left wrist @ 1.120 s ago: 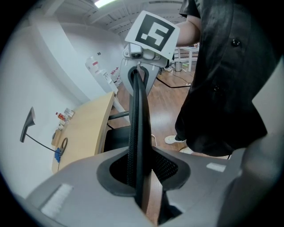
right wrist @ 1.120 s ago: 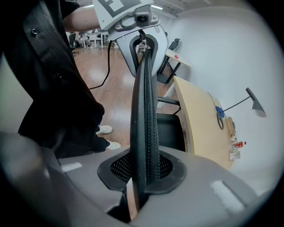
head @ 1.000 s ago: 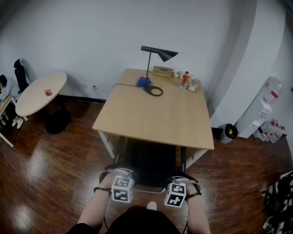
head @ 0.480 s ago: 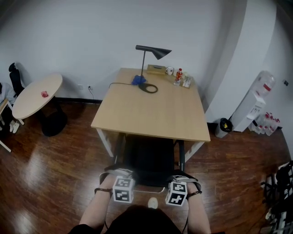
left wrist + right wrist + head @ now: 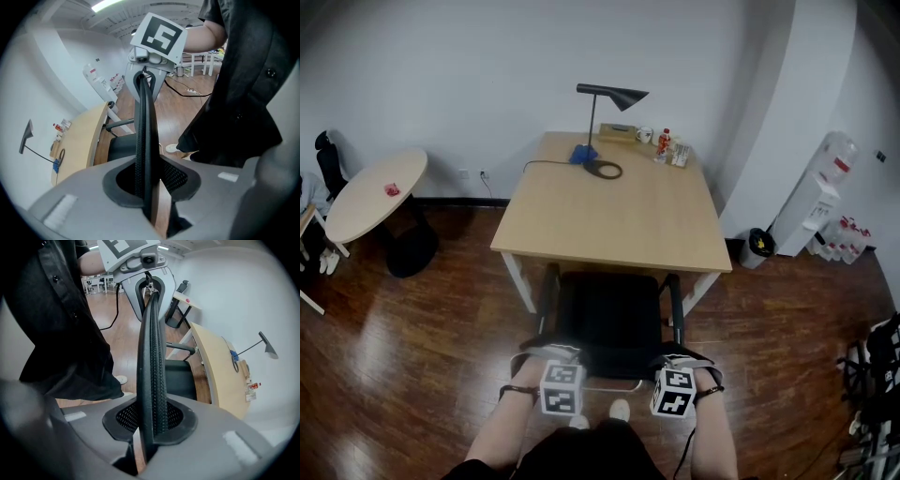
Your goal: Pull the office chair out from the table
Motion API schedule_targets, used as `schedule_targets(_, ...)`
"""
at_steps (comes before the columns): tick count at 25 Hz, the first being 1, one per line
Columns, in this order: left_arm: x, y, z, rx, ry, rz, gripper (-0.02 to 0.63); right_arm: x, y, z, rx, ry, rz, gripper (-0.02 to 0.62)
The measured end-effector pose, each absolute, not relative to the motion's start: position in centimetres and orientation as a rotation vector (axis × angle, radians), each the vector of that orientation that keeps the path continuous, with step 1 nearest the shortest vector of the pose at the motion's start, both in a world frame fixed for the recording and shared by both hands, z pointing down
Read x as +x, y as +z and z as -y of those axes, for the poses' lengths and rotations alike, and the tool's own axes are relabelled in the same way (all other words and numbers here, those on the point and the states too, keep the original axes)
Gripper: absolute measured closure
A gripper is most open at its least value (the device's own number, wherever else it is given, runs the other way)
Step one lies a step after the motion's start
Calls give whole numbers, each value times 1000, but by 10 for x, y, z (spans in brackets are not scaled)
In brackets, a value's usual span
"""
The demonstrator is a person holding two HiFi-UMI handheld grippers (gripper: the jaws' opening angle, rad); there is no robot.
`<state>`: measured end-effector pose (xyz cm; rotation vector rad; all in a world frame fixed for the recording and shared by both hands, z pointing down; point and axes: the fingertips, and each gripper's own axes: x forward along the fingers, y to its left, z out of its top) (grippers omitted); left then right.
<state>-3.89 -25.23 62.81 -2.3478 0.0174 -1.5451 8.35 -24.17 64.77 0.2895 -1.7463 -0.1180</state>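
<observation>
The black office chair (image 5: pixel 609 314) stands at the near edge of the wooden table (image 5: pixel 614 220), its seat mostly out from under the tabletop. Both grippers hold the top rim of its mesh backrest. My left gripper (image 5: pixel 560 364) is shut on the rim's left part, and my right gripper (image 5: pixel 677 367) is shut on its right part. In the left gripper view the backrest rim (image 5: pixel 143 140) runs straight up between the jaws of the left gripper (image 5: pixel 149 190). The right gripper view shows the same rim (image 5: pixel 151 366) clamped in the right gripper (image 5: pixel 150 425).
A black desk lamp (image 5: pixel 614 94), a blue object and small bottles (image 5: pixel 666 145) stand at the table's far end. A round white table (image 5: pixel 375 192) is at the left; a water dispenser (image 5: pixel 820 192) and a bin (image 5: pixel 759 246) are at the right. The person's shoe (image 5: pixel 620 410) is behind the chair.
The chair has rolled out from under the table toward the person. Both grippers came back with it, still clamped on the backrest rim.
</observation>
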Motion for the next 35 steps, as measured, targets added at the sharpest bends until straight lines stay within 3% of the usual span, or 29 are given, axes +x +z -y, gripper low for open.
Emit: schedule_targets(35,-43,631,132,-2371,-1594,-59,506,78,646,119,218,-74,1787,506)
